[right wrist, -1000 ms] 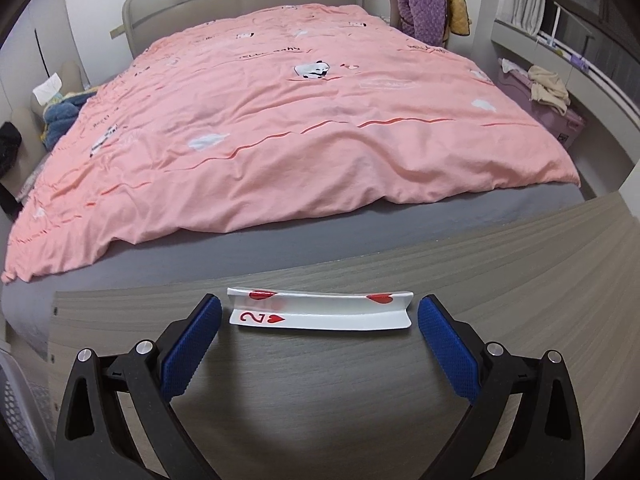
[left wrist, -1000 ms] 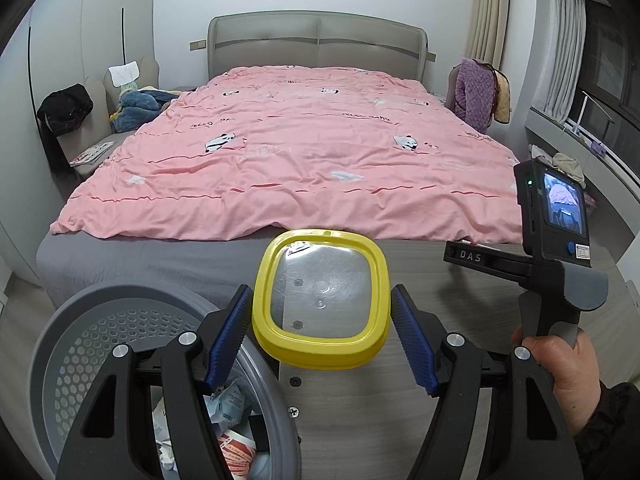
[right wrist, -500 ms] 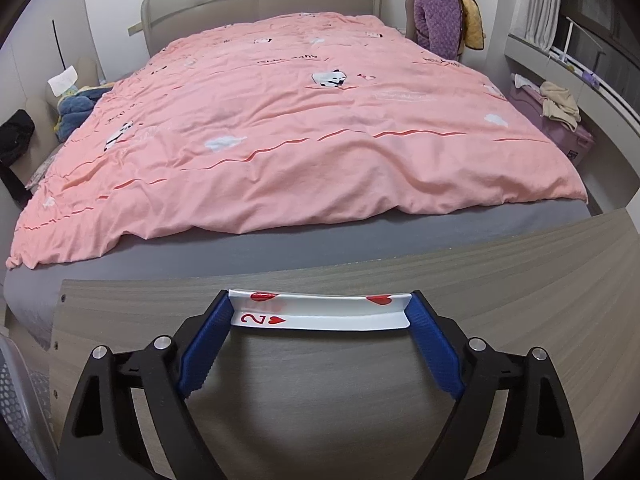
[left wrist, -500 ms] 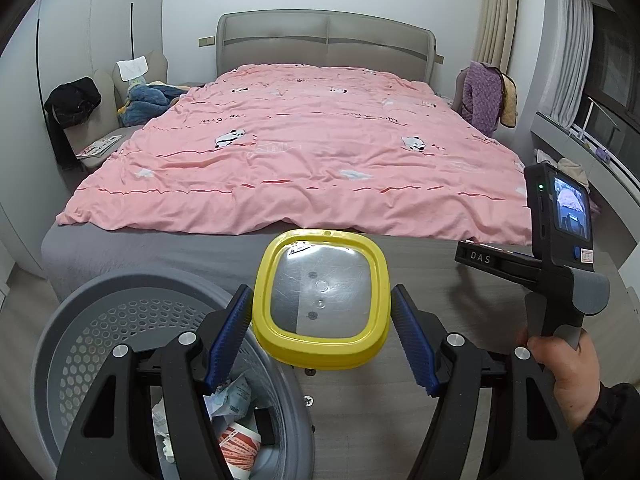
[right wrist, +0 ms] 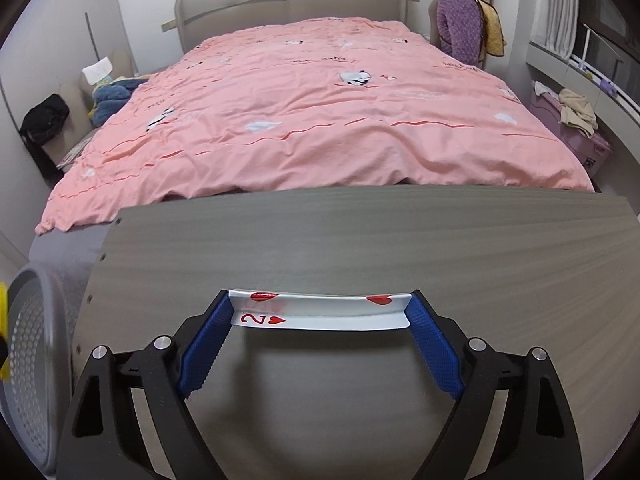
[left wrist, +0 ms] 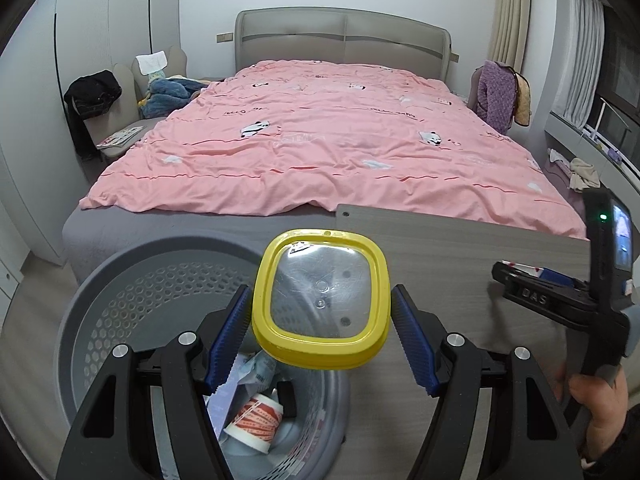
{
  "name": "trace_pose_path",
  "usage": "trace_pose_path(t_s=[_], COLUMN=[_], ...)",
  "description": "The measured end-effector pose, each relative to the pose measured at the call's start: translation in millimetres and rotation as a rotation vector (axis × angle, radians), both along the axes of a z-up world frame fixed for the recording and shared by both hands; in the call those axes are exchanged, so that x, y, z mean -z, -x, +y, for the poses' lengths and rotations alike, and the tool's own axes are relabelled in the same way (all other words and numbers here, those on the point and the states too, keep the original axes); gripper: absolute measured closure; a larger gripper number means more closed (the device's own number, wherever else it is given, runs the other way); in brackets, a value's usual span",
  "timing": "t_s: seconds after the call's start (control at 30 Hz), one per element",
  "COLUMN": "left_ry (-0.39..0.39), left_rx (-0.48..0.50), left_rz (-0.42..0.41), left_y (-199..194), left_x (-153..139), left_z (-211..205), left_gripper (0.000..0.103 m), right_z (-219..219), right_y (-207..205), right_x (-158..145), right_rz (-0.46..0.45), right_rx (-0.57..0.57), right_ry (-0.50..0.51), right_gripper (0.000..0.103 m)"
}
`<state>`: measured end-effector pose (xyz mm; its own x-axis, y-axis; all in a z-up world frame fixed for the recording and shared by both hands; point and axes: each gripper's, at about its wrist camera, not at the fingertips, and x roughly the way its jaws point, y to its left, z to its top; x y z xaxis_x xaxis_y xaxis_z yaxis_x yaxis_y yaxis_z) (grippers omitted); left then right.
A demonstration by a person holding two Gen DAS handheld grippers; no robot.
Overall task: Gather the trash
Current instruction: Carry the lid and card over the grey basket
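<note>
Left wrist view had the yellow-rimmed lid [left wrist: 320, 300], clear in the middle, held flat between the blue pads of the left claw [left wrist: 320, 328], the pads pressing on its two opposite sides at a middling spread. It hung above the near rim of the grey perforated trash basket [left wrist: 120, 304], which already held crumpled paper and a paper cup [left wrist: 256, 420]; the basket's open mouth lay below and to the left of the lid, so a short carry leftward would probably have put it clear over the opening. Right wrist view showed the playing card [right wrist: 320, 311], a two of hearts, spanning the right claw [right wrist: 320, 312] with its long axis running pad to pad and bowed under the squeeze, jaws set wide. That card was above the grey wood-grain counter [right wrist: 360, 240], with the basket well off at the left edge. By my reading the left hand was the nearer to dropping its piece.
</note>
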<state>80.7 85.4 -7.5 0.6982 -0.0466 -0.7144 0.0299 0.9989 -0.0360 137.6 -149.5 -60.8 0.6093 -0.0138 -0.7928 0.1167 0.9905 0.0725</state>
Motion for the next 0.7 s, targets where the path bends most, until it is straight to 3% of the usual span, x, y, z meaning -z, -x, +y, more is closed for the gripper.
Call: trace_pose_path(t_s=[0.27, 0.7], left_ry=[-0.032, -0.058], left_rx=[-0.066, -0.182], left_rz=[-0.003, -0.008], left_y=[24, 44], left_x=[-1, -3], left_z=[27, 82], left_gripper=[0.035, 0.035], right_z=[32, 110], right_y=[35, 55], right_x=[-21, -50], right_rz=[-0.064, -0.121], right_rx=[-0.100, -0.302], right_ry=[-0.016, -0.023], right_gripper=[0.018, 0.018])
